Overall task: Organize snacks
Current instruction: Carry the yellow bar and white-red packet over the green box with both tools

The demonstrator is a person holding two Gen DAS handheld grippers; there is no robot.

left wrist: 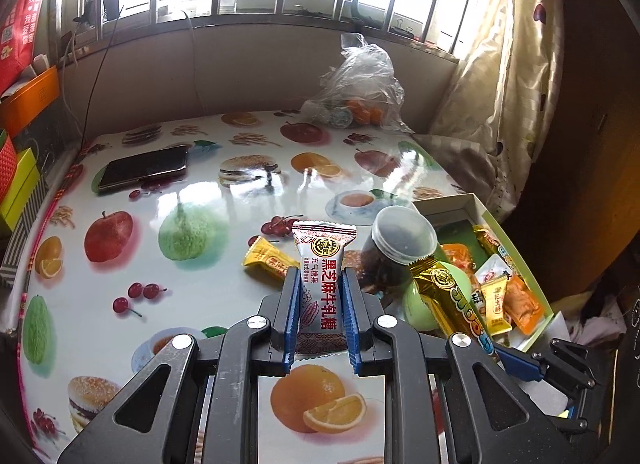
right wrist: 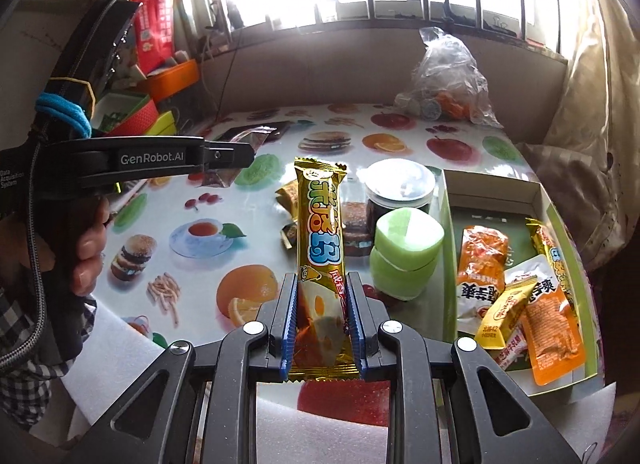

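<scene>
Left wrist view: the left hand-held gripper sits at lower centre, its blue pads pinching a white nougat candy that stands upright between them. Behind it lies the table, covered in a glossy cloth printed with fruit and burgers. Just left of the candy a small yellow candy lies on the cloth. To the right stands a clear jar with a dark filling, and beside it a green container. At right centre an open cardboard box holds several wrapped snacks. A gold snack bar crosses in front of the box, gripped by the right hand-held gripper at lower right. A phone lies at upper left of the table, and a clear plastic bag sits at the far edge.

Right wrist view: the right hand-held gripper at lower centre pinches the gold snack bar, held upright above the table. The green container and clear jar stand just right of it. The cardboard box at right holds orange, white and yellow packets. At left, a person's hand grips the left hand-held gripper.
</scene>
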